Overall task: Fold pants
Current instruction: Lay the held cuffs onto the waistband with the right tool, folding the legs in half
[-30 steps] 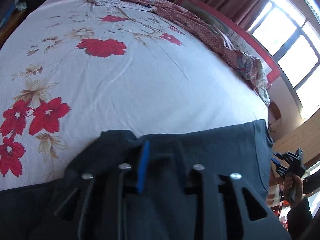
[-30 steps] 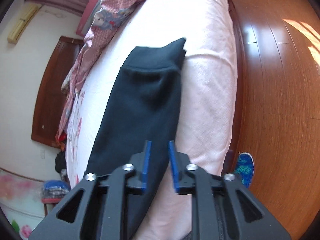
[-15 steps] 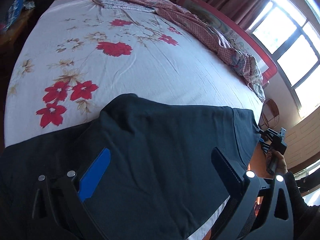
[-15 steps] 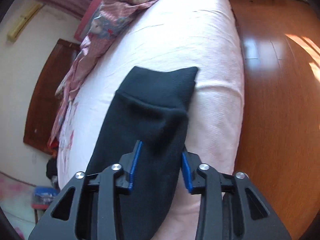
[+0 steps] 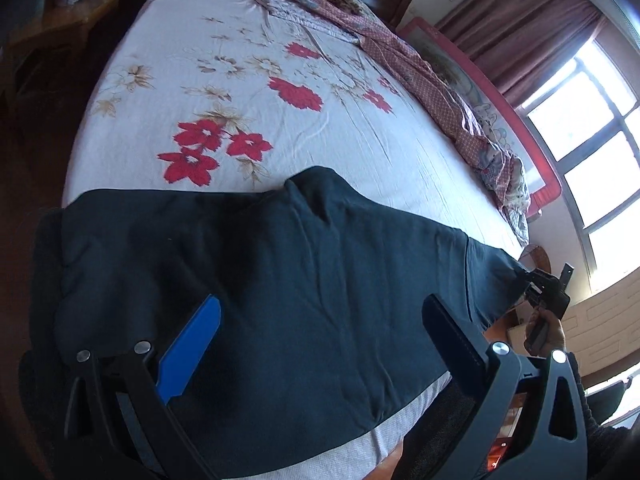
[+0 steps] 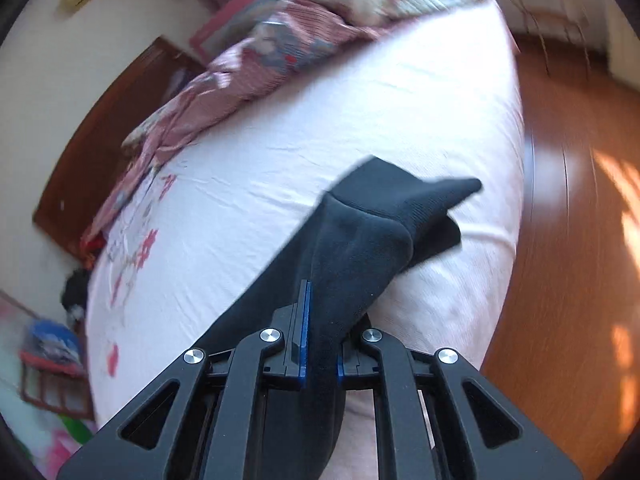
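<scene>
The pants (image 5: pixel 280 300) lie along the near edge of the bed (image 5: pixel 360 152). Right tongs (image 6: pixel 318 344) have just closed, pinching the cuff end; left tongs (image 5: pixel 320 344) gape wide, empty. Next, probably: carry the cuff toward the waistband.

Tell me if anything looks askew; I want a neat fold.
The pants hang over the bed edge. Their cuff end, pinched in the right gripper, is bunched and twisted. The left gripper is open above them.
</scene>
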Motion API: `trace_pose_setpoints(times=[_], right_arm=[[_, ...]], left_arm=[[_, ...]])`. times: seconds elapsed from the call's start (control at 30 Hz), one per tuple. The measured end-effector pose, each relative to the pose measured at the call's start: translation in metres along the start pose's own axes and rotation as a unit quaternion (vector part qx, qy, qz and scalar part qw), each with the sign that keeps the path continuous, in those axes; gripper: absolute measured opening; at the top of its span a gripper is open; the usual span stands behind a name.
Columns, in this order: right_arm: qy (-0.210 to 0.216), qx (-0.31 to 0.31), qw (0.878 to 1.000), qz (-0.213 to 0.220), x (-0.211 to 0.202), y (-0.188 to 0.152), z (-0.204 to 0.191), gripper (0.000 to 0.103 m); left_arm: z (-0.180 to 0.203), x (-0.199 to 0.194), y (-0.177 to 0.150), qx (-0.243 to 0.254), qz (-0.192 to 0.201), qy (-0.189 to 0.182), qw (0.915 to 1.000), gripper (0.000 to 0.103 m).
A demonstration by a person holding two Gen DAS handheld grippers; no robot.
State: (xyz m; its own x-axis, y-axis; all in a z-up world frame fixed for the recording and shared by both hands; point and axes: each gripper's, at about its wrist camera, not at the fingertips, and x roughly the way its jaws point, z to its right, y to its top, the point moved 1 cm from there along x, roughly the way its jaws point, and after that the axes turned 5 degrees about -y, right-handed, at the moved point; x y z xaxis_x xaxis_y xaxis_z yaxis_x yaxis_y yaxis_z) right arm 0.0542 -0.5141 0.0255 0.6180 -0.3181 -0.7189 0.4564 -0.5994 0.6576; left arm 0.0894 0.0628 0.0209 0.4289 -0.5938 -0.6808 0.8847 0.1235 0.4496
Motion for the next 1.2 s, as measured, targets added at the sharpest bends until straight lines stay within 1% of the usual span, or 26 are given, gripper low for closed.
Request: trace_pose_setpoints(times=[0.03, 0.1, 0.13, 0.2, 0.27, 0.37, 0.43, 0.47, 0.5, 0.53, 0.6, 0.67, 0.7, 0.73, 0.77, 0.8, 0.83, 0.87, 0.9, 0.97, 1.0, 1.07, 1.1, 1.13, 1.17, 1.2], right_arm=[[-0.006, -0.060, 0.998, 0.021, -0.015, -0.001, -0.029, 0.009], [-0.013, -0.178, 0.982, 0.059, -0.046, -0.018, -0.087, 0.009], [-0.015, -0.231, 0.970, 0.076, -0.060, -0.034, -0.112, 0.009], [-0.017, -0.330, 0.939, 0.098, -0.080, -0.078, -0.157, 0.009], [-0.028, -0.425, 0.898, 0.116, -0.088, -0.133, -0.196, 0.009], [-0.044, -0.563, 0.817, 0.119, -0.075, -0.236, -0.239, 0.009], [-0.054, -0.633, 0.764, 0.114, -0.058, -0.299, -0.252, 0.009], [-0.071, -0.662, 0.736, 0.125, -0.051, -0.324, -0.253, 0.008], [-0.086, -0.679, 0.714, 0.146, -0.047, -0.339, -0.253, 0.008], [-0.089, -0.676, 0.716, 0.148, -0.049, -0.343, -0.254, 0.008], [-0.087, -0.646, 0.743, 0.155, -0.062, -0.325, -0.258, 0.009], [-0.081, -0.625, 0.757, 0.173, -0.083, -0.313, -0.265, 0.009], [-0.073, -0.628, 0.756, 0.170, -0.086, -0.313, -0.266, 0.009], [-0.062, -0.643, 0.751, 0.136, -0.081, -0.318, -0.269, 0.012], [-0.051, -0.663, 0.742, 0.088, -0.073, -0.329, -0.268, 0.035], [-0.035, -0.676, 0.734, 0.054, -0.071, -0.339, -0.264, 0.050], [-0.033, -0.684, 0.726, 0.069, -0.078, -0.344, -0.260, 0.050], [-0.015, -0.683, 0.726, 0.071, -0.090, -0.342, -0.257, 0.050], [0.014, -0.663, 0.746, 0.055, -0.104, -0.332, -0.255, 0.050], [0.081, -0.592, 0.801, 0.038, -0.133, -0.298, -0.250, 0.050], [0.104, -0.555, 0.825, 0.026, -0.139, -0.279, -0.246, 0.050], [0.087, -0.487, 0.869, 0.025, -0.131, -0.246, -0.241, 0.050], [0.073, -0.455, 0.887, 0.026, -0.121, -0.231, -0.237, 0.050], [0.077, -0.422, 0.903, 0.023, -0.111, -0.219, -0.234, 0.050], [0.080, -0.401, 0.912, 0.022, -0.102, -0.217, -0.234, 0.050], [0.075, -0.403, 0.912, 0.024, -0.094, -0.222, -0.239, 0.050]], left_arm=[[-0.003, -0.011, 0.001, -0.002, 0.013, 0.003, 0.9999, 0.101], [-0.008, -0.031, 0.001, -0.005, 0.038, 0.010, 0.9992, 0.101], [-0.013, -0.040, 0.001, -0.010, 0.047, 0.013, 0.9987, 0.101], [-0.022, -0.055, -0.003, -0.020, 0.062, 0.019, 0.9977, 0.101], [-0.033, -0.065, -0.007, -0.031, 0.070, 0.025, 0.9968, 0.101], [-0.049, -0.072, -0.016, -0.045, 0.070, 0.033, 0.9960, 0.101], [-0.057, -0.076, -0.022, -0.056, 0.073, 0.033, 0.9953, 0.101], [-0.060, -0.078, -0.024, -0.061, 0.075, 0.033, 0.9948, 0.101], [-0.064, -0.080, -0.027, -0.067, 0.077, 0.033, 0.9943, 0.101], [-0.067, -0.082, -0.028, -0.073, 0.081, 0.032, 0.9935, 0.101], [-0.072, -0.085, -0.030, -0.082, 0.088, 0.027, 0.9924, 0.101], [-0.076, -0.082, -0.032, -0.087, 0.087, 0.028, 0.9921, 0.101], [-0.078, -0.079, -0.032, -0.090, 0.083, 0.027, 0.9921, 0.101], [-0.078, -0.076, -0.033, -0.094, 0.081, 0.021, 0.9921, 0.101], [-0.078, -0.073, -0.034, -0.097, 0.080, 0.016, 0.9920, 0.101], [-0.077, -0.071, -0.035, -0.100, 0.078, 0.013, 0.9918, 0.101], [-0.077, -0.068, -0.035, -0.102, 0.074, 0.008, 0.9920, 0.101], [-0.075, -0.067, -0.036, -0.101, 0.072, 0.006, 0.9923, 0.101], [-0.074, -0.067, -0.037, -0.098, 0.072, 0.007, 0.9925, 0.101], [-0.077, -0.069, -0.039, -0.096, 0.074, 0.012, 0.9926, 0.101], [-0.080, -0.069, -0.040, -0.099, 0.073, 0.016, 0.9923, 0.101], [-0.087, -0.069, -0.045, -0.111, 0.072, 0.017, 0.9911, 0.101], [-0.090, -0.069, -0.047, -0.115, 0.071, 0.018, 0.9906, 0.101], [-0.092, -0.070, -0.049, -0.117, 0.072, 0.022, 0.9903, 0.101], [-0.094, -0.072, -0.050, -0.117, 0.074, 0.024, 0.9900, 0.101], [-0.097, -0.075, -0.052, -0.119, 0.077, 0.025, 0.9895, 0.101]])
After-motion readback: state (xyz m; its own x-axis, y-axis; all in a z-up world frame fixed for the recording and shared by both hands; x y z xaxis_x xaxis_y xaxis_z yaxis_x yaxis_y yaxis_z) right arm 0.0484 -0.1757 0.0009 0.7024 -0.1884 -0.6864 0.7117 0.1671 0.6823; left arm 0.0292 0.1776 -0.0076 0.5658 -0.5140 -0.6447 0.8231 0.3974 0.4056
